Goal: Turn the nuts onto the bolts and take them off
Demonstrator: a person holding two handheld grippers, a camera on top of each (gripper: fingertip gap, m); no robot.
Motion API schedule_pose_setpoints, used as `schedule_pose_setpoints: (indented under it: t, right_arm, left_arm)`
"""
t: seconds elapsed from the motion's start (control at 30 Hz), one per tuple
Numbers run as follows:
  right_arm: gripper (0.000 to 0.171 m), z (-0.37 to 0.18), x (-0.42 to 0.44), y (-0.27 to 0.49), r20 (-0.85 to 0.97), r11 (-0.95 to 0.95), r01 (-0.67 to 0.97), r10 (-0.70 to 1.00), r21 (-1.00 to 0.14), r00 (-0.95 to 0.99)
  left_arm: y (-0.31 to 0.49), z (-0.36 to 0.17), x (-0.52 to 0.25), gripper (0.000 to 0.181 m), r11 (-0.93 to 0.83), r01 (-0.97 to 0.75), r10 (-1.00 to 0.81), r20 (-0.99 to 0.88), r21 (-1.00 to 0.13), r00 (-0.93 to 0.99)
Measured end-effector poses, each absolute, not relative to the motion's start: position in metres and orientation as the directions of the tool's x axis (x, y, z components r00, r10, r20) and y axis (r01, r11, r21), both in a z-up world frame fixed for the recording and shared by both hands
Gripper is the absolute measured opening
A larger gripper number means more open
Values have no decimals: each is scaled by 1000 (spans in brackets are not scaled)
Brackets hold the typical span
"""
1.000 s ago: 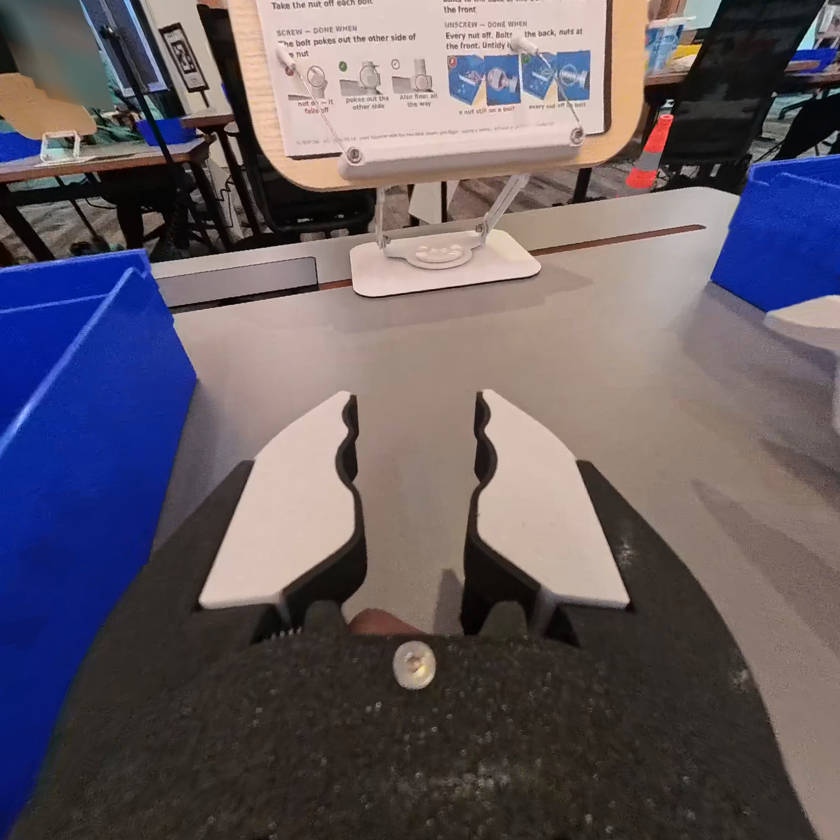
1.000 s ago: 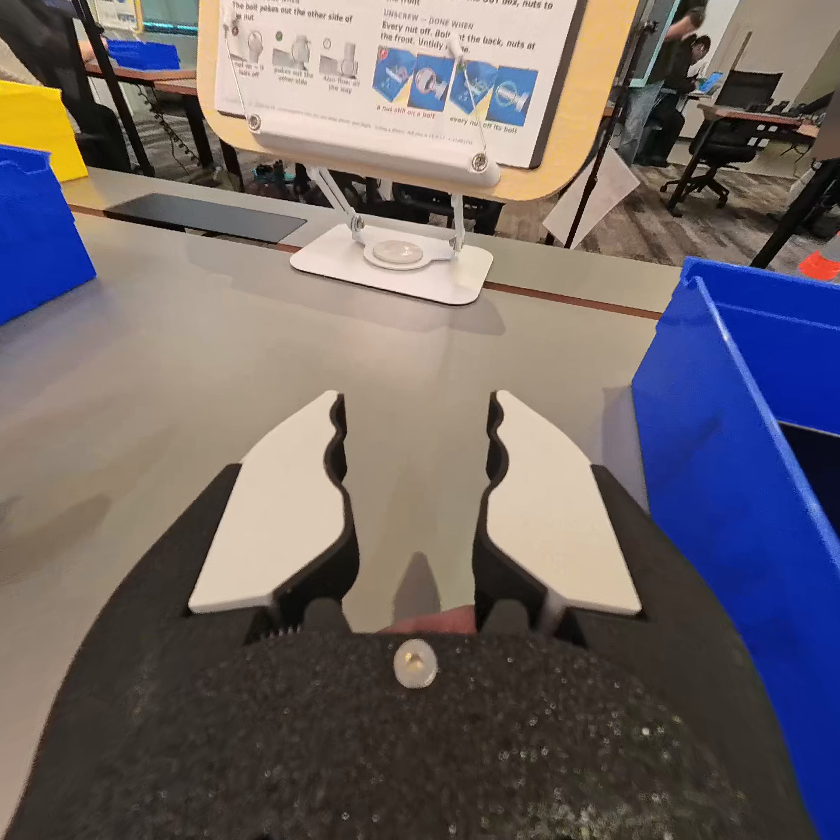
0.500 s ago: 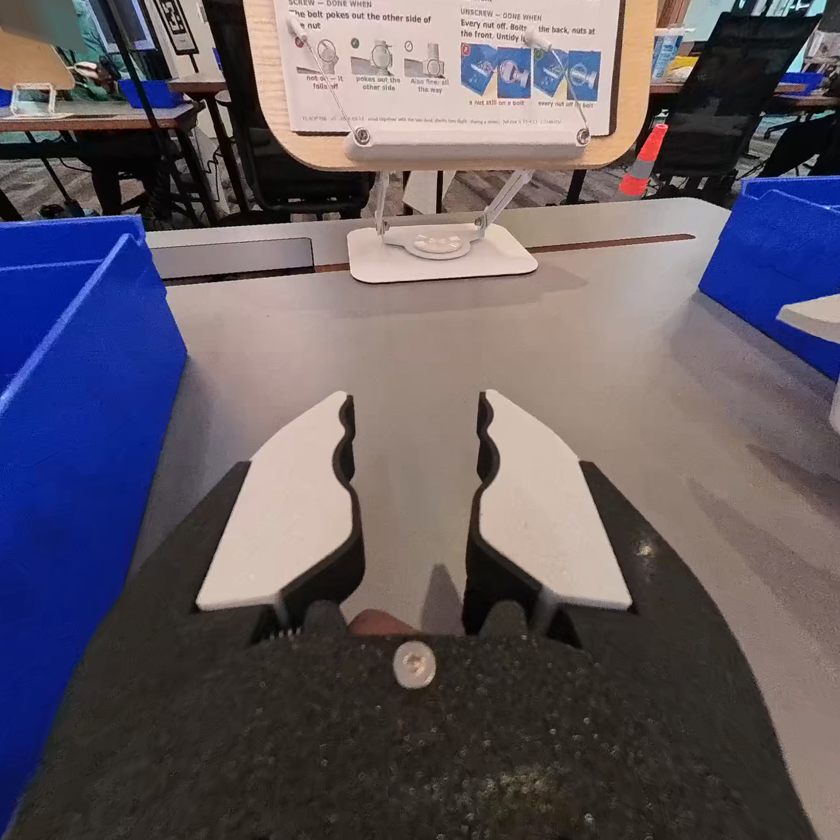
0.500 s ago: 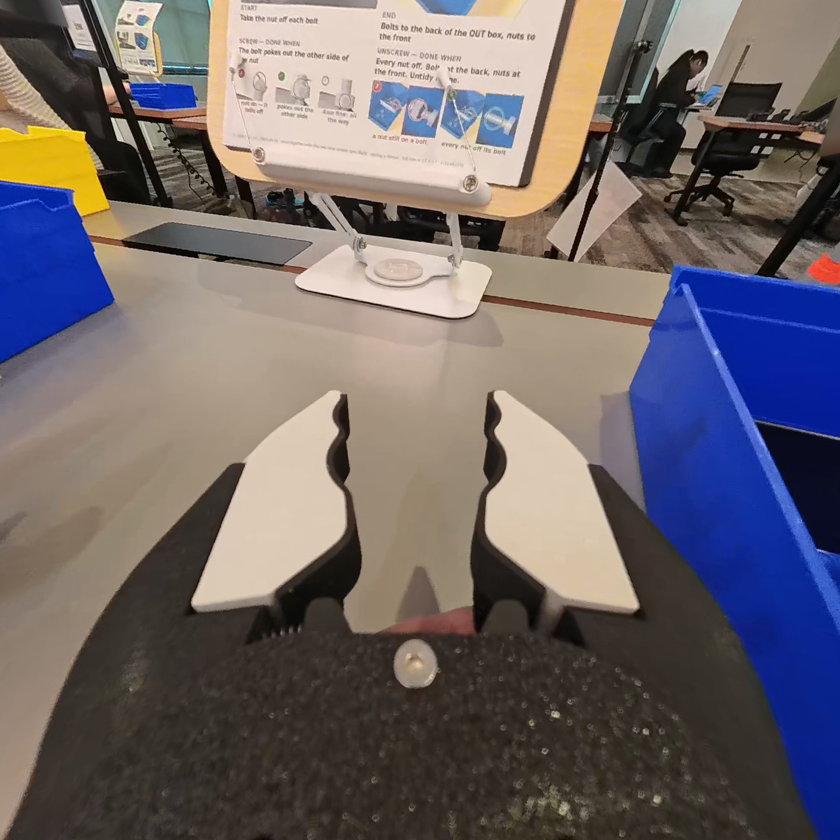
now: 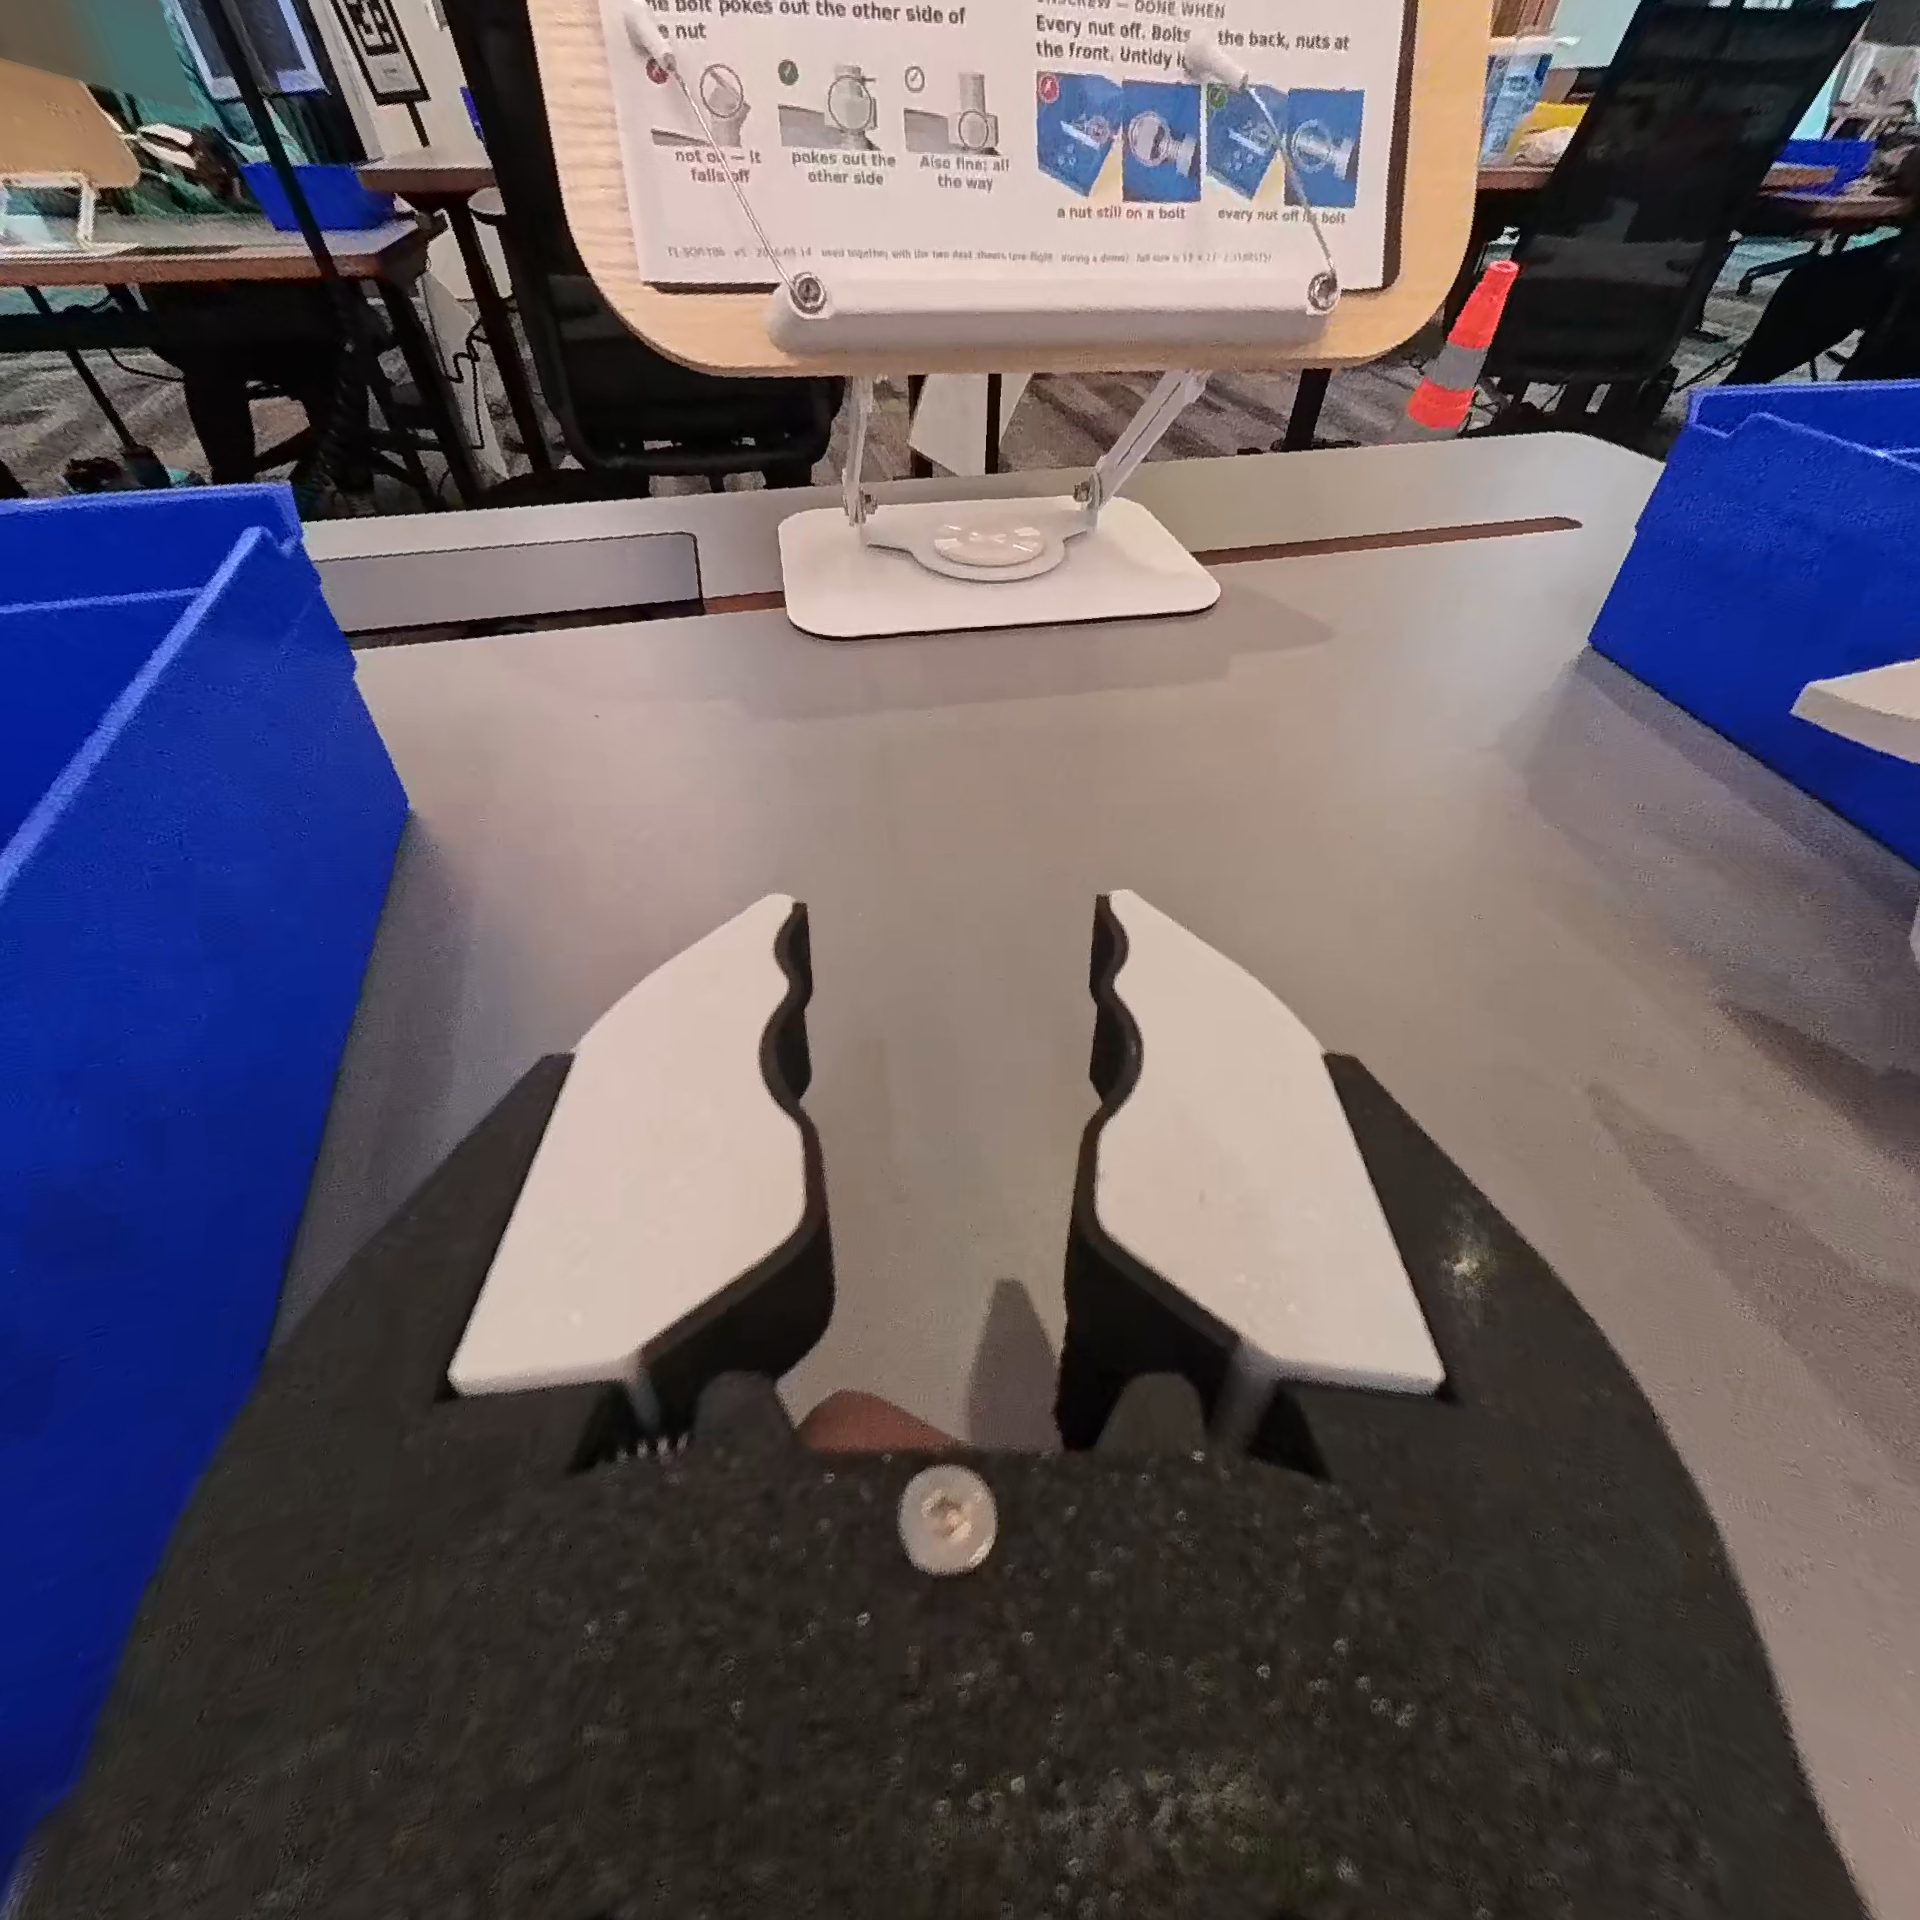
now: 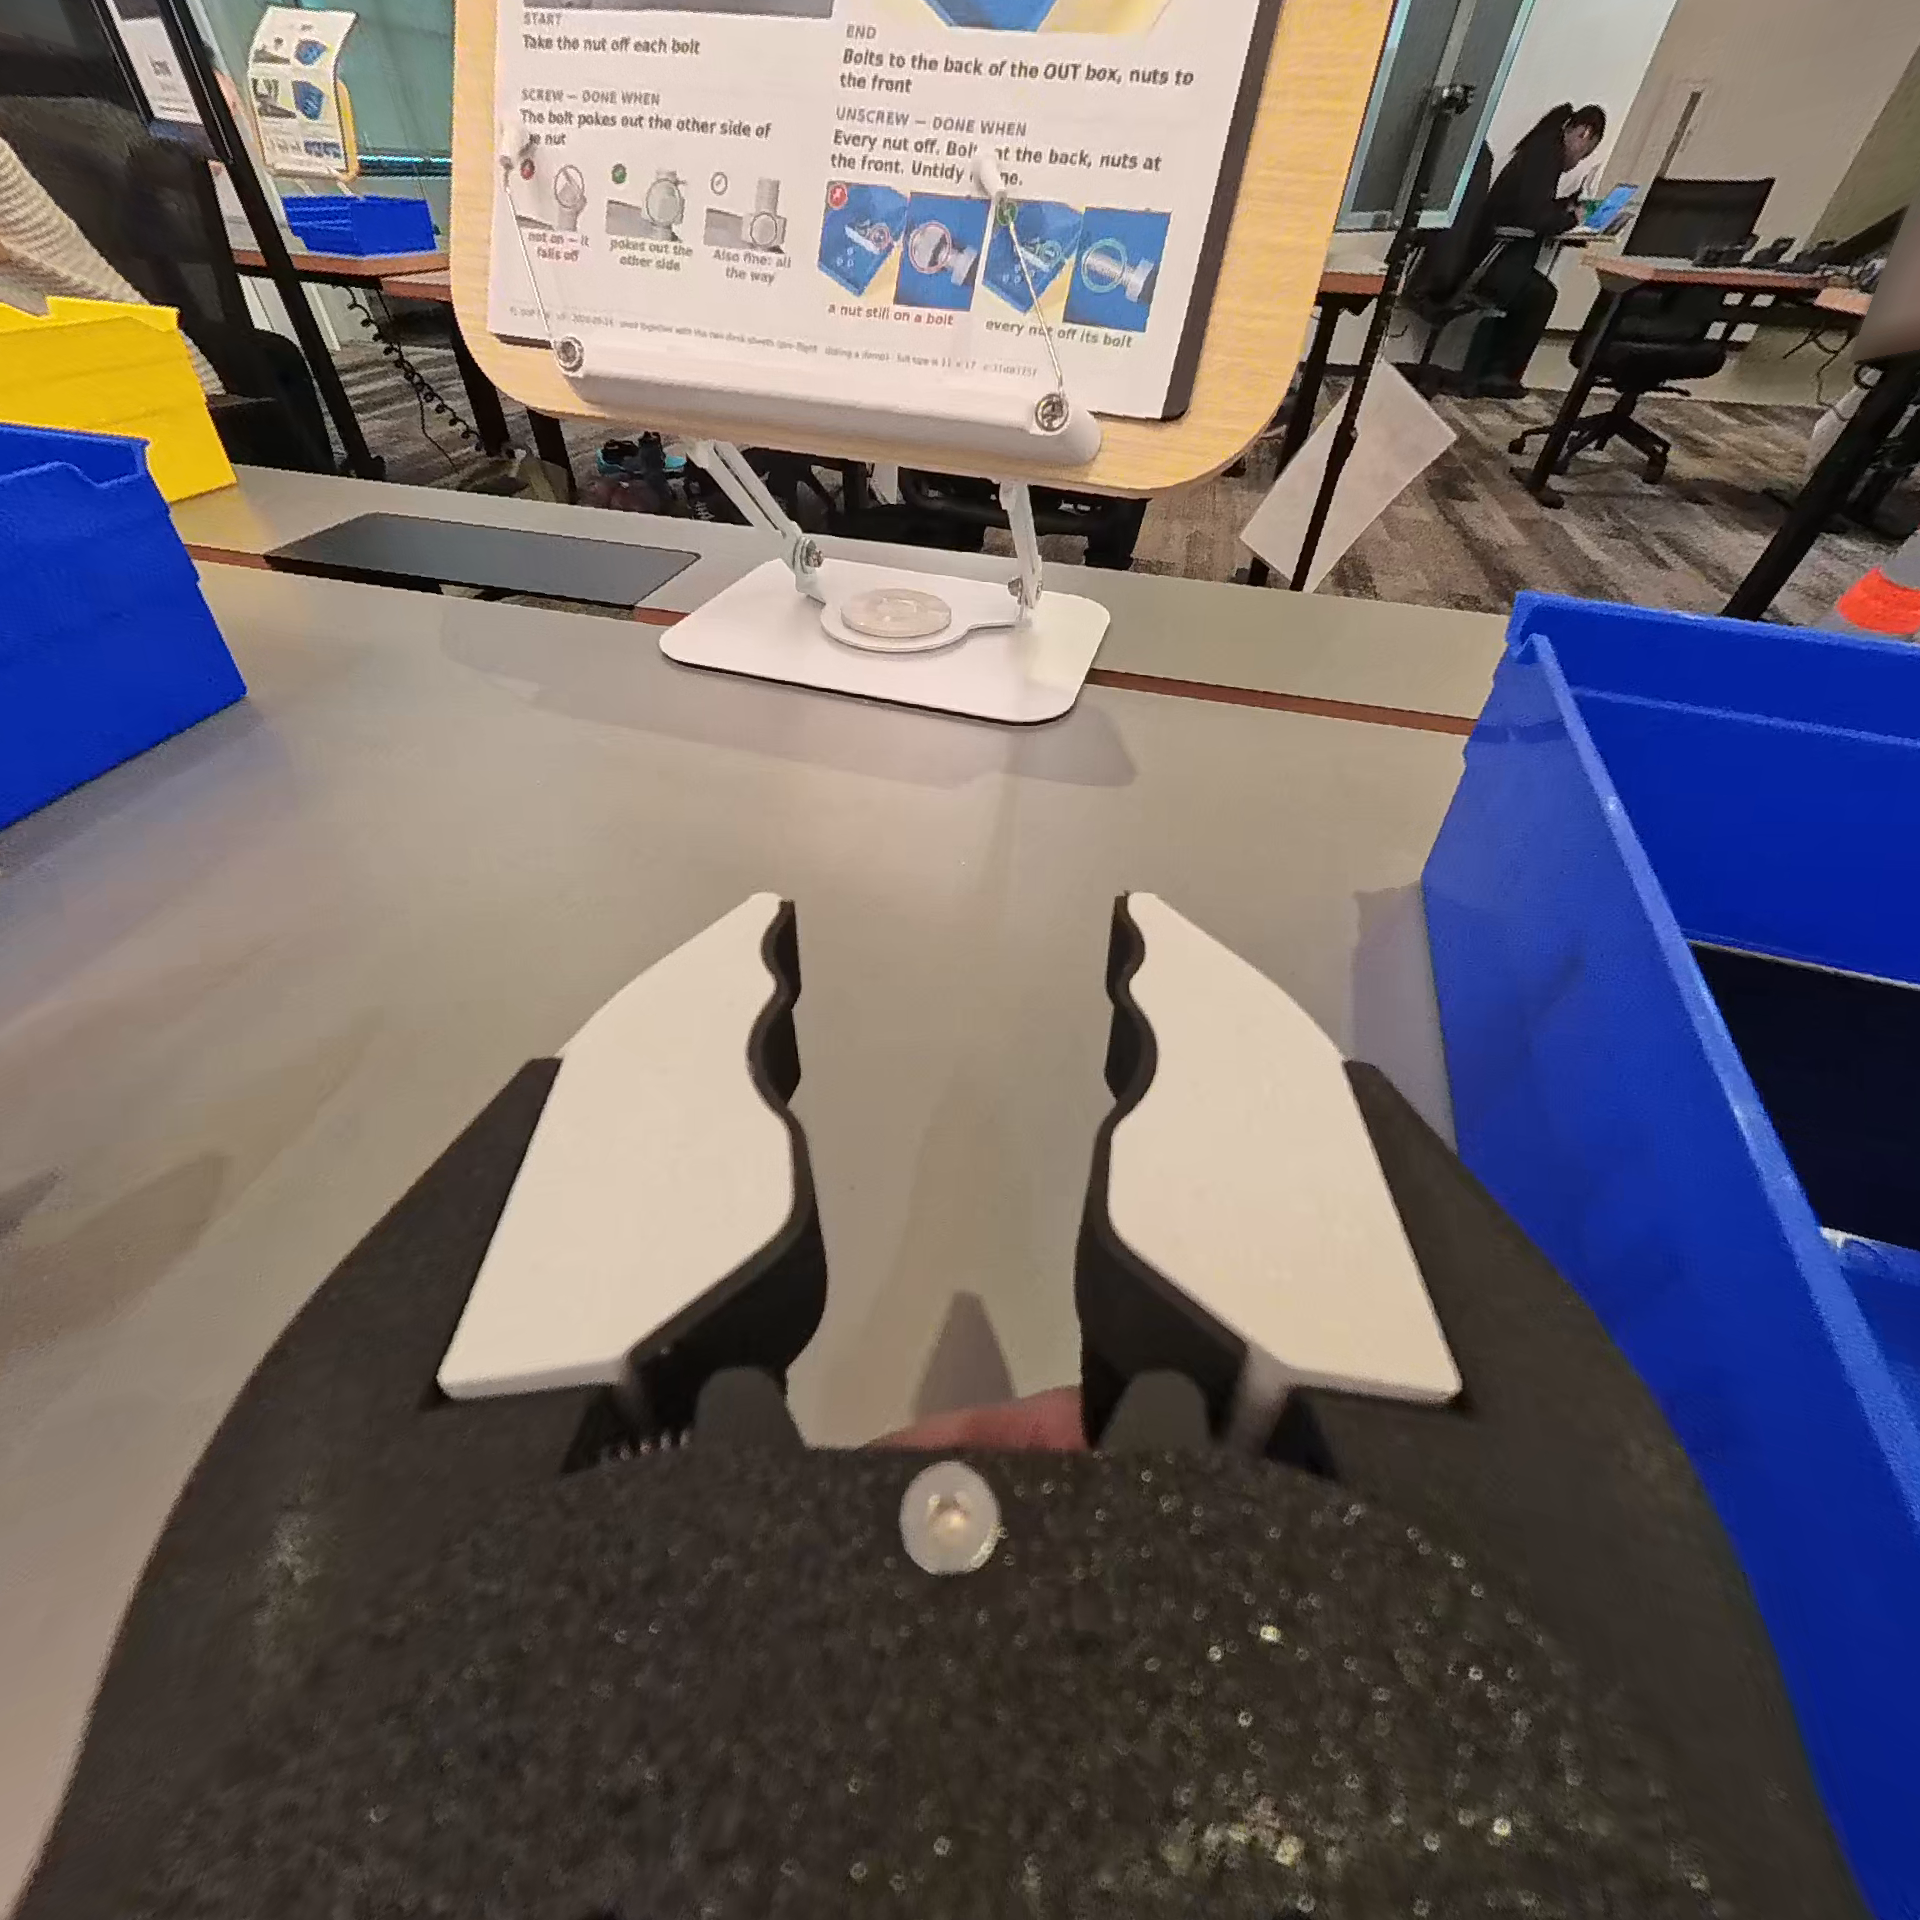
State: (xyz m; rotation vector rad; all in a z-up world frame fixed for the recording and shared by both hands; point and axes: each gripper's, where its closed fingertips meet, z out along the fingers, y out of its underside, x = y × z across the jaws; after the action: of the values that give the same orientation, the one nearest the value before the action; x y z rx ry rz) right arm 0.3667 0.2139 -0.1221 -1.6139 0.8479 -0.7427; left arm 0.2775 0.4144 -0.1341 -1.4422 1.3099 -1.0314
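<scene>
Fingers (image 5: 665,1153) on my left gripper (image 5: 948,925) stand well apart, white on top with black wavy pads inside, and nothing sits between them; I see only bare grey table (image 5: 935,790) through the gap. Just to the left of that gripper a blue bin (image 5: 177,935) stands on the table with its near wall close beside the gripper body; I cannot see into it. Straight ahead at the far edge of the table is a white stand (image 5: 997,571) holding a wooden board with a printed instruction sheet (image 5: 997,135). Farther right a second blue bin (image 5: 1766,603) sits well apart from my left gripper, and a white fingertip of the other gripper (image 5: 1870,707) pokes in at the right edge of this view.

On the right wrist view, my right gripper (image 6: 951,925) is likewise spread wide and holds nothing, hovering over the bare table (image 6: 520,883). Far to its left I see the first blue bin (image 6: 94,644) with a yellow bin (image 6: 114,384) behind it. The stand (image 6: 894,644) and sheet (image 6: 852,187) are ahead. Close on the right is the second bin (image 6: 1621,1039), its dark interior partly showing.

I can find no nuts or bolts in either view, so I cannot tell where they lie.
</scene>
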Motion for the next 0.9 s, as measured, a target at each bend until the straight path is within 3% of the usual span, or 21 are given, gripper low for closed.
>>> schedule_pose_setpoints:
  t: [0.13,0.27,0.4,0.6,0.7,0.8,0.9]
  right_arm:
    - [57,-122,366,216,44,-140,-135,-834,-981,550]
    - [57,-123,364,218,67,-161,-122,-829,-979,555]
    - [56,-123,362,221,59,-158,-125,-819,-979,571]
    - [56,-124,361,226,50,-159,-136,-807,-978,588]
    - [56,-124,361,229,45,-159,-139,-801,-977,598]
    - [56,-123,359,232,53,-165,-131,-794,-977,605]
    - [55,-123,358,232,74,-180,-117,-794,-977,603]
  left_arm:
    - [400,-127,272,48,-31,-250,-999,26,-968,24]
    - [388,-56,230,48,110,-221,-992,-92,-969,-91]
    - [463,-20,188,46,213,-381,-977,-209,-900,-52]
    - [622,-107,182,46,-83,-750,-985,-59,-656,160]
    - [643,-149,189,42,-151,-836,-984,-2,-528,179]
    - [651,-166,198,39,-150,-889,-985,-6,-432,170]
    - [635,-180,197,40,-137,-946,-988,104,-295,111]
